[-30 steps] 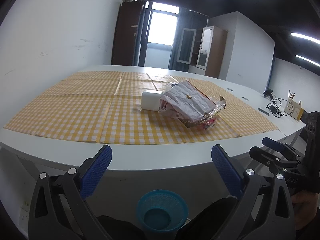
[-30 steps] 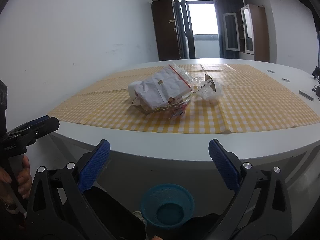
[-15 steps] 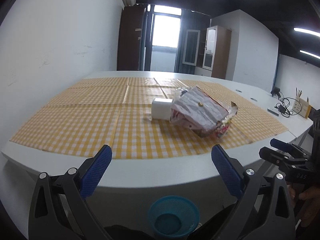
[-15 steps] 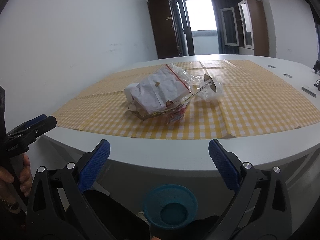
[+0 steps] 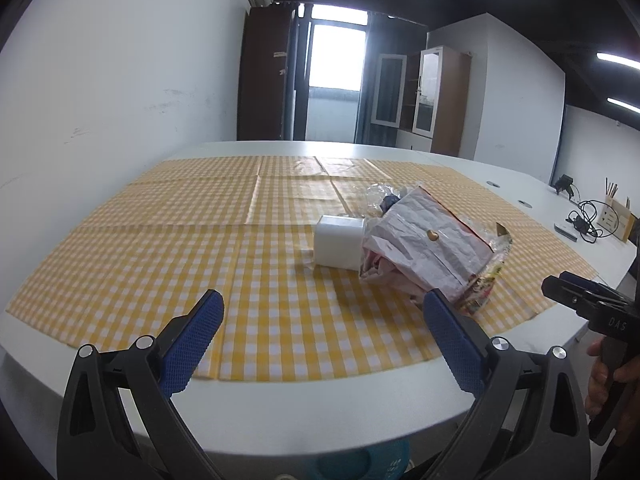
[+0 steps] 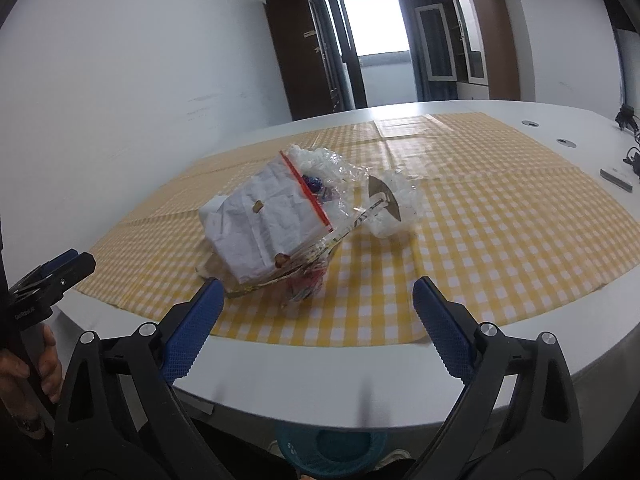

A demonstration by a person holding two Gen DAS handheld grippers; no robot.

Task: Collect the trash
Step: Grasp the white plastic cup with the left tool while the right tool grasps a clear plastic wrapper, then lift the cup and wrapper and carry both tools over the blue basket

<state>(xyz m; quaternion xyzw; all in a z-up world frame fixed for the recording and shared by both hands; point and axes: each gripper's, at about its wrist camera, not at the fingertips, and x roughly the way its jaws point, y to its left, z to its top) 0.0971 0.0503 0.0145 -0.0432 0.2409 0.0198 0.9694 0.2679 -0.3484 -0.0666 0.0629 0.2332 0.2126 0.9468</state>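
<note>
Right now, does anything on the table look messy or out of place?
Yes: a crumpled trash pile of wrinkled paper and clear plastic wrappers sits heaped on the yellow checked cloth, leaning against a white box. Nothing looks spilled.

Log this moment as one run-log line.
phase: approach | left hand-held gripper: open, empty | right hand-held gripper: open, empty | trash pile: on checkered tablecloth, untouched | blue bin: below table edge

A trash pile [image 6: 288, 224] lies on the tablecloth [image 6: 500, 232], a white box [image 5: 339, 242] touching its left side.
</note>
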